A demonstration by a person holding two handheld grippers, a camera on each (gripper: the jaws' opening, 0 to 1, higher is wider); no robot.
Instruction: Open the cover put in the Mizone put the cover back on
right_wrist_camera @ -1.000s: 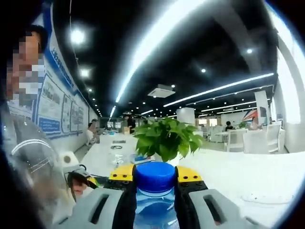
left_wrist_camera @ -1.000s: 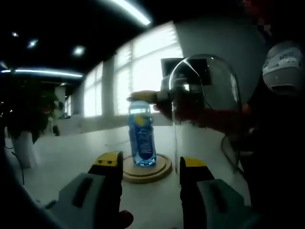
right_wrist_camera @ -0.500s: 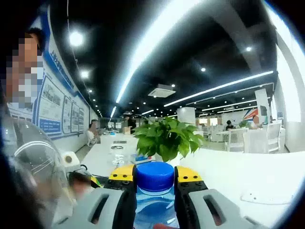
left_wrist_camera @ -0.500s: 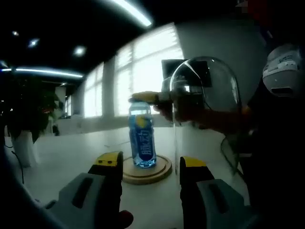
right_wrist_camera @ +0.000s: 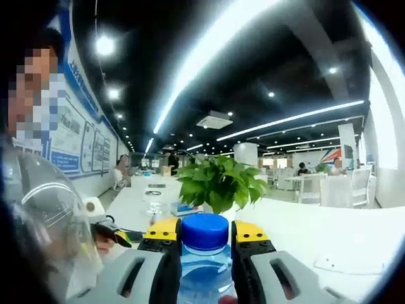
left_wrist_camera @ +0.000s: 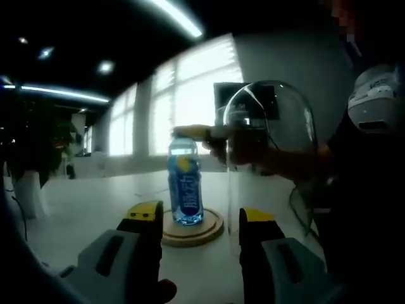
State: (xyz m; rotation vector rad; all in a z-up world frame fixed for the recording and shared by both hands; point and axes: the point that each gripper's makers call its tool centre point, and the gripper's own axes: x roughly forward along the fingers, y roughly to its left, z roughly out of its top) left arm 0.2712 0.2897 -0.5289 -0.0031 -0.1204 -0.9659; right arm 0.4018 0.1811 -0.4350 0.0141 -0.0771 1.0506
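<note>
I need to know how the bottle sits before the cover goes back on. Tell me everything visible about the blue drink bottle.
The blue drink bottle is clear plastic holding pale blue liquid, with a blue label bearing a yellow mark and white lettering. It stands upright on the round wooden base on the white table. Its blue ribbed screw cap is on, and the right gripper is shut on its neck just under that cap. The clear glass dome cover is beside the bottle, off the base.

Clear glossy cover [left_wrist_camera: 272, 133], wooden base [left_wrist_camera: 193, 229], plastic bottle [left_wrist_camera: 185, 180].
</note>
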